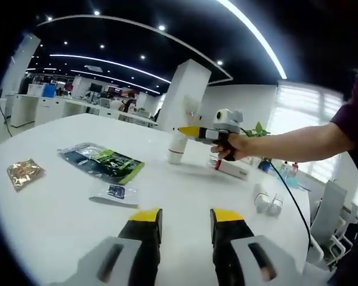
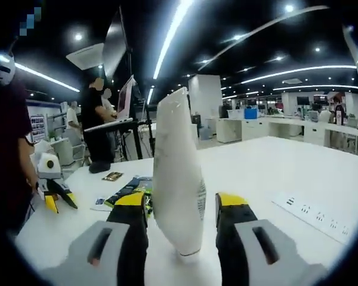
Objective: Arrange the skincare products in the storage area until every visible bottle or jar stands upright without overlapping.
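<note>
A white tube (image 2: 179, 190) stands upright on its cap on the white table (image 2: 274, 173), between the jaws of my right gripper (image 2: 182, 208). The jaws stand open with a narrow gap on each side of the tube. In the left gripper view the same tube (image 1: 178, 146) stands mid-table with the right gripper (image 1: 191, 131), held by a hand, at its top. A white box with a red end (image 1: 232, 169) lies flat just beyond it. Two small white bottles (image 1: 267, 201) lie side by side to the right. My left gripper (image 1: 185, 223) is open and empty, low over the table.
A green-and-black packet (image 1: 101, 162), a small sachet (image 1: 114, 192) and a gold packet (image 1: 24, 173) lie on the left of the table. A white power strip (image 2: 310, 217) lies right of the tube. The left gripper (image 2: 53, 196) hovers at the table's far left. People stand in the background.
</note>
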Demonstrator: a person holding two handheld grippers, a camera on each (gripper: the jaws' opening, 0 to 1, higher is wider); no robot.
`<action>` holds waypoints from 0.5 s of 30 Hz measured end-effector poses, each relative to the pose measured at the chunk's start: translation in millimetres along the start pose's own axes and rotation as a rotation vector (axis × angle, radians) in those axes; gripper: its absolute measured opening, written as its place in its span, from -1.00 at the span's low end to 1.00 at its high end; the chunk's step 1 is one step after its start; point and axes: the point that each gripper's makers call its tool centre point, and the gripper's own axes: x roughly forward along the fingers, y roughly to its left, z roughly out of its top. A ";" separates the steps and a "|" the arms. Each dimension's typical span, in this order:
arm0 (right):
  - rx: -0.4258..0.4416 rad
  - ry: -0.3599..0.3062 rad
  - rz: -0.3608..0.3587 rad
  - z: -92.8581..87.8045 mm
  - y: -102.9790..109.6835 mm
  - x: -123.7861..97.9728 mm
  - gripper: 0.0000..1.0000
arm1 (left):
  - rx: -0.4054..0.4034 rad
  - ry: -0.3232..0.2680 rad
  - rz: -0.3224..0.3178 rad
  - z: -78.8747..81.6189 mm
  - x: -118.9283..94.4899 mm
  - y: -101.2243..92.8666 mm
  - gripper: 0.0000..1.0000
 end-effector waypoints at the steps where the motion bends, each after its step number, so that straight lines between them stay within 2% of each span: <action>1: 0.001 -0.003 0.013 0.2 1.1 0.4 -0.32 | 0.001 0.000 0.001 0.0 -0.1 0.0 -0.35; 4: -0.013 0.000 0.012 -0.2 -1.1 1.2 -0.37 | -0.001 -0.002 0.003 0.3 -0.2 0.6 -0.35; 8: -0.035 0.001 0.020 0.7 6.7 0.1 -0.39 | 0.007 0.005 0.002 -1.0 0.3 -0.2 -0.36; 15: -0.042 0.002 0.010 -0.4 2.6 -1.1 -0.43 | 0.012 0.006 0.000 -1.4 0.7 -1.1 -0.37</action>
